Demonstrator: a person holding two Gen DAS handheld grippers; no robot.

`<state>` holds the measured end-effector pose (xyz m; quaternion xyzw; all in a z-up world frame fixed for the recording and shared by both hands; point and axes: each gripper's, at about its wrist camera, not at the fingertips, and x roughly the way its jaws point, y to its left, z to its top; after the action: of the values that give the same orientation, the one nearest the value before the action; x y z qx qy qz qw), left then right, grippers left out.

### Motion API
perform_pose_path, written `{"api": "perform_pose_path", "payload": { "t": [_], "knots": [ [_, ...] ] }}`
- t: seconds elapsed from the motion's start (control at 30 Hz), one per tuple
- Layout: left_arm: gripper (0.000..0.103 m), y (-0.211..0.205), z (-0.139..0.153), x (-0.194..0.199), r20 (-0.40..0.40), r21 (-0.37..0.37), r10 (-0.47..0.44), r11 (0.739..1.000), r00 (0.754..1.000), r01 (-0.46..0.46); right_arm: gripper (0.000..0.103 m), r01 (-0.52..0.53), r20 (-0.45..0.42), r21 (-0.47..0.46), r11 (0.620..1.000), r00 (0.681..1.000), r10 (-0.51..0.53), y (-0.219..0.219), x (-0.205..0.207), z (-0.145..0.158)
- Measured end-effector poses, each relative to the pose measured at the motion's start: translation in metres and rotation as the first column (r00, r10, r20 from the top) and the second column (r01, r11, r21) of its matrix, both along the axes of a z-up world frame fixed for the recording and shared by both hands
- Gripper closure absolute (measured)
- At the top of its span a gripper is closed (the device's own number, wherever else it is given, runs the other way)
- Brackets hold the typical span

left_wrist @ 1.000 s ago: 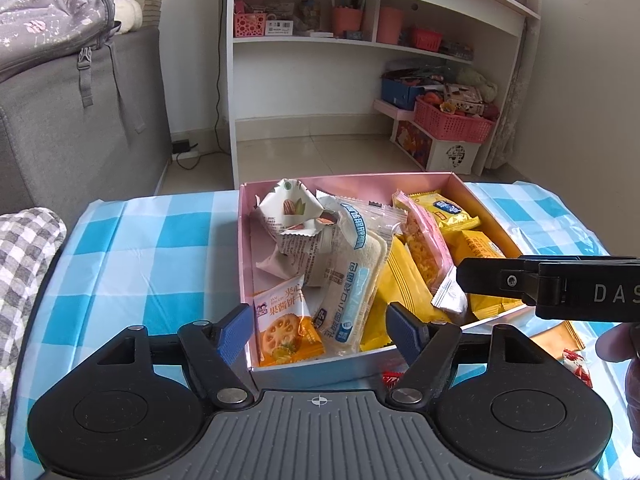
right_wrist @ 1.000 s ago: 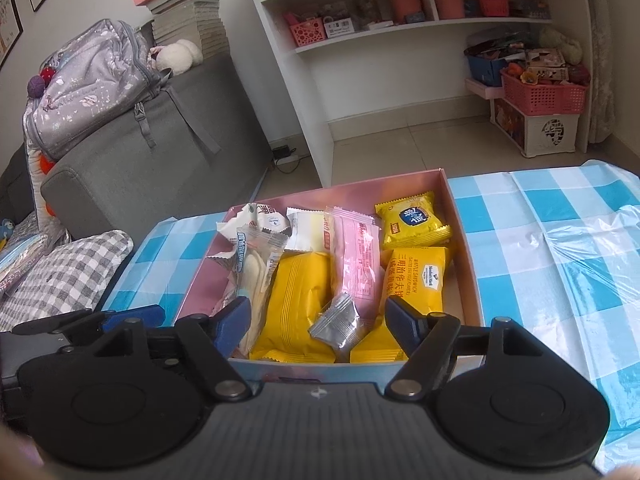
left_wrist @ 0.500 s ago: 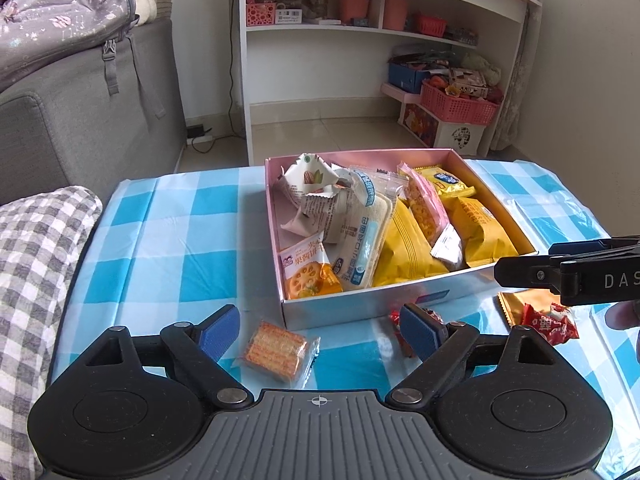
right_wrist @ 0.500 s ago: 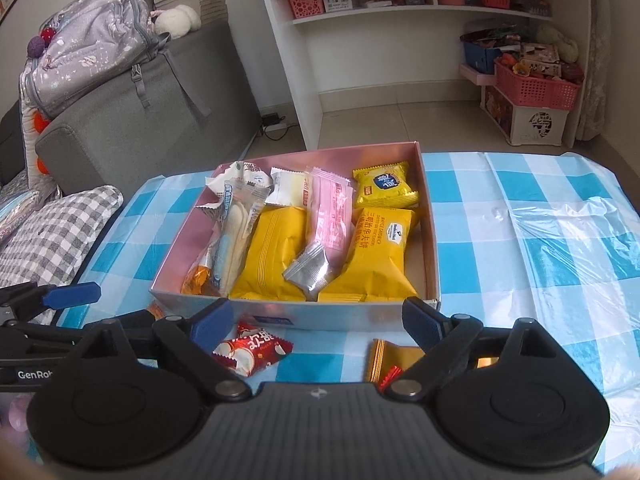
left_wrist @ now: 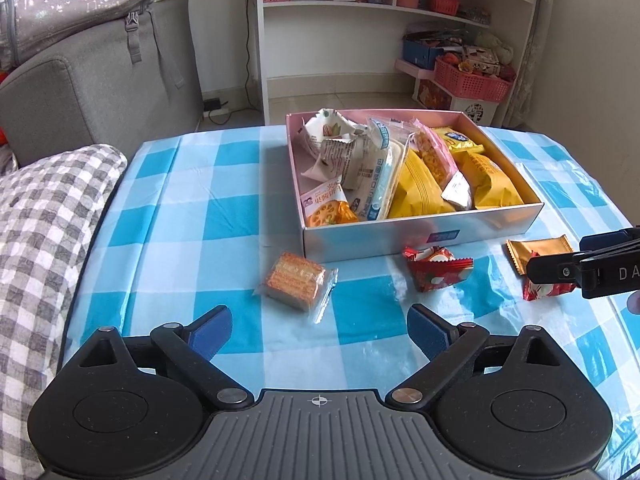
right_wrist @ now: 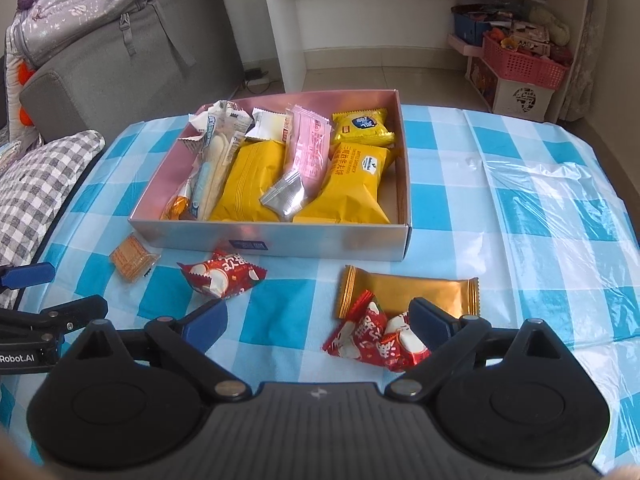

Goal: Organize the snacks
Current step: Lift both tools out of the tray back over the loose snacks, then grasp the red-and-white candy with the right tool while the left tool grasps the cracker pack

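Blue pads tip both tools, and both sets of jaws are spreading wider with nothing clamped between them. The left gripper [left_wrist: 320, 326] hovers low over the blue-and-white checked tablecloth [left_wrist: 192, 216]; just beyond its gap, slightly toward its left finger, lies a clear-wrapped cracker pack [left_wrist: 295, 285], its long axis slanting from near-left to far-right. A red candy packet [left_wrist: 434, 268] lies farther on and to the right, apart from both pads.

The right gripper [right_wrist: 320, 326] is released too. A second red candy packet [right_wrist: 372, 338] lies just inside its right finger, partly hidden behind that pad; whether pad and wrapper touch I cannot tell. This packet overlaps the near edge of a gold wrapper [right_wrist: 408, 290], whose long axis runs left to right across the view.

Beyond the loose snacks stands the pink box [right_wrist: 280, 240], its long near wall set crosswise to both tools. Inside, the yellow bags [right_wrist: 252, 180] and a pink packet [right_wrist: 310, 148] lie lengthwise, pointing from the near wall toward the far one.

The right view shows the gold wrapper whole, plus a sheet of clear plastic film [right_wrist: 560, 208] on the cloth to the right. The left view catches only part of that wrapper, behind the other tool's finger, yet shows an orange packet with lotus-root art in the box's near-left corner. A white shelf unit [left_wrist: 400, 40] stands farthest back.
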<state>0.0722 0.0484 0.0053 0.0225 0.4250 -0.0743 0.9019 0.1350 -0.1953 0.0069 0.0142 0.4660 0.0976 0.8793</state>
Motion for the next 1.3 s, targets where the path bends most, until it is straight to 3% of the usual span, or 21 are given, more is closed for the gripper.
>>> {"api": "perform_pose_path", "payload": {
  "t": [0.33,0.67,1.0,1.3],
  "knots": [
    [0.007,0.012,-0.026,-0.002,-0.052,0.058,-0.007,0.998,0.999,0.010,0.004,-0.020,-0.022,-0.072,0.997,1.000,0.018,0.002,-0.007,-0.010],
    [0.007,0.034,-0.049,0.007,-0.029,0.128,-0.019,0.992,0.999,0.022,0.001,-0.030,-0.027,-0.108,0.994,0.999,0.027,0.016,-0.008,-0.017],
    [0.007,0.049,-0.048,0.011,0.004,0.101,-0.055,0.993,0.998,0.055,0.001,-0.044,-0.003,-0.047,0.998,0.999,0.044,0.040,-0.004,-0.010],
    [0.007,0.026,-0.056,0.024,0.059,0.076,-0.120,0.990,0.991,0.116,0.003,-0.076,0.019,-0.021,0.997,0.997,0.076,0.069,0.005,-0.014]
  ]
}}
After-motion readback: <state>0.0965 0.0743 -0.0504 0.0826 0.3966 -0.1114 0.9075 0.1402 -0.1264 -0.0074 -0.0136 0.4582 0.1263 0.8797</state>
